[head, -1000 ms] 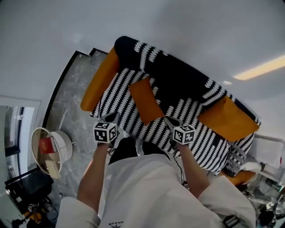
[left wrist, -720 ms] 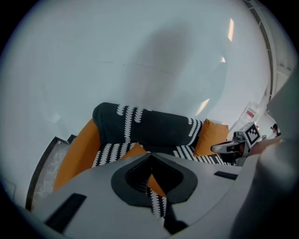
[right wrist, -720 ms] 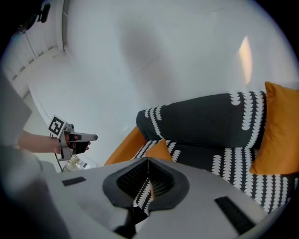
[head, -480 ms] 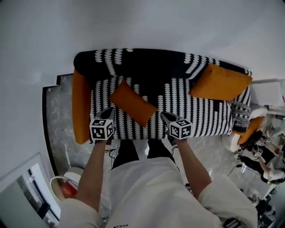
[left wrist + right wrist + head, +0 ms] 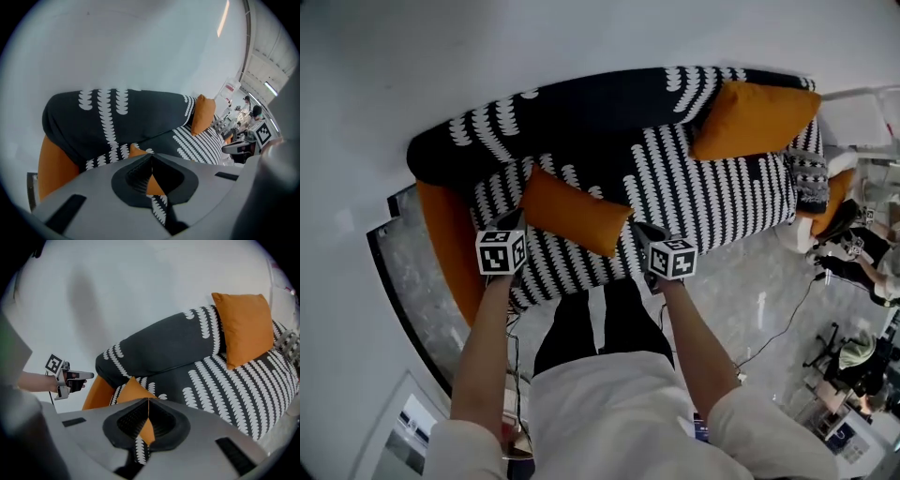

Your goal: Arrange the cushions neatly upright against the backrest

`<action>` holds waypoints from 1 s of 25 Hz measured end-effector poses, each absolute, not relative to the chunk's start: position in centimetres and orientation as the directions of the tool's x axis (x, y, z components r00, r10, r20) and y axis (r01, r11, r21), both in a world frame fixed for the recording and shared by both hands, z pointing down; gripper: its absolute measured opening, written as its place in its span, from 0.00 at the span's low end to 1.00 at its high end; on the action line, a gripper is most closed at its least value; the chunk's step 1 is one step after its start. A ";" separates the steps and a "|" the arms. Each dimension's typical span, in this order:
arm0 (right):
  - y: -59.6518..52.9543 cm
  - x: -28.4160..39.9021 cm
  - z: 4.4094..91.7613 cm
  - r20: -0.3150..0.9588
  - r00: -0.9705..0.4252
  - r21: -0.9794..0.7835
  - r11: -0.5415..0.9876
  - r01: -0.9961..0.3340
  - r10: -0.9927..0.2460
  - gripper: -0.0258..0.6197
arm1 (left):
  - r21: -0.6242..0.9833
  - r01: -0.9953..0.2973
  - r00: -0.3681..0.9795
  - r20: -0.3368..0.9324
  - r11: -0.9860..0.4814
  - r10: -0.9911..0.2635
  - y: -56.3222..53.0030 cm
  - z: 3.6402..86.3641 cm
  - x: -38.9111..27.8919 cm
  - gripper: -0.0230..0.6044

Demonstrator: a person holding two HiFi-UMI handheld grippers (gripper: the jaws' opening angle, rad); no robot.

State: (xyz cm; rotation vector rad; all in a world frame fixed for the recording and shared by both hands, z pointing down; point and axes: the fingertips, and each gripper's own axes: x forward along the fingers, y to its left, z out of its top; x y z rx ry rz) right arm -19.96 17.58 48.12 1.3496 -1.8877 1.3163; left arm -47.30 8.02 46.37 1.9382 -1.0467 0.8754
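Two orange cushions sit on the black-and-white patterned fabric sofa [image 5: 712, 192], and only one looks out of place. At the left of the head view, the left claw [image 5: 514, 221] has its jaws pressed together on nothing. Its tip is just beside the left end of the flat rectangular orange fabric cushion [image 5: 574, 211]. That cushion lies on the seat at centre-left, below the dark backrest [image 5: 581, 117], with its long axis running from upper left to lower right. The right claw [image 5: 640, 228], also closed and empty, hovers just beside the cushion's lower right corner. With one claw at each end, both seem equally near, and each would have to open before gripping. At upper right, the square orange cushion [image 5: 755, 117] already leans upright against the backrest.
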 end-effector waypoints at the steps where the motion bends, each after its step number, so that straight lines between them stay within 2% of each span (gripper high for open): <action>1: 17.6 -20.0 48.8 0.803 -0.389 -0.419 0.035 -0.907 -0.452 0.08 | 0.286 -0.874 0.429 0.834 -0.393 -0.348 7.6 47.3 -47.5 0.07; 12: 16.9 -18.4 57.8 0.838 -0.342 -0.420 -0.102 -0.902 -0.426 0.08 | 0.272 -0.856 0.411 0.874 -0.440 -0.258 3.1 57.1 -46.1 0.07; 14: 17.2 -18.3 58.6 0.835 -0.351 -0.432 -0.108 -0.895 -0.424 0.09 | 0.258 -0.847 0.397 0.888 -0.465 -0.232 3.0 58.4 -46.0 0.13; 15: 17.3 -18.3 59.1 0.834 -0.354 -0.437 -0.114 -0.892 -0.423 0.13 | 0.252 -0.842 0.391 0.894 -0.477 -0.218 2.8 59.1 -45.9 0.18; 16: 17.4 -18.1 59.5 0.833 -0.356 -0.442 -0.122 -0.889 -0.423 0.22 | 0.249 -0.840 0.385 0.899 -0.483 -0.207 2.6 59.8 -45.7 0.22; 17: 17.5 -18.0 60.0 0.832 -0.357 -0.447 -0.131 -0.885 -0.424 0.27 | 0.245 -0.841 0.380 0.903 -0.483 -0.202 2.4 60.5 -45.6 0.23; 21: 17.0 -17.2 62.1 0.820 -0.361 -0.470 -0.162 -0.868 -0.444 0.40 | 0.251 -0.845 0.375 0.908 -0.473 -0.186 0.4 63.8 -44.2 0.30; 25: 14.3 -16.7 61.5 0.806 -0.377 -0.511 -0.215 -0.832 -0.457 0.47 | 0.232 -0.853 0.341 0.925 -0.468 -0.164 -4.0 63.8 -43.5 0.37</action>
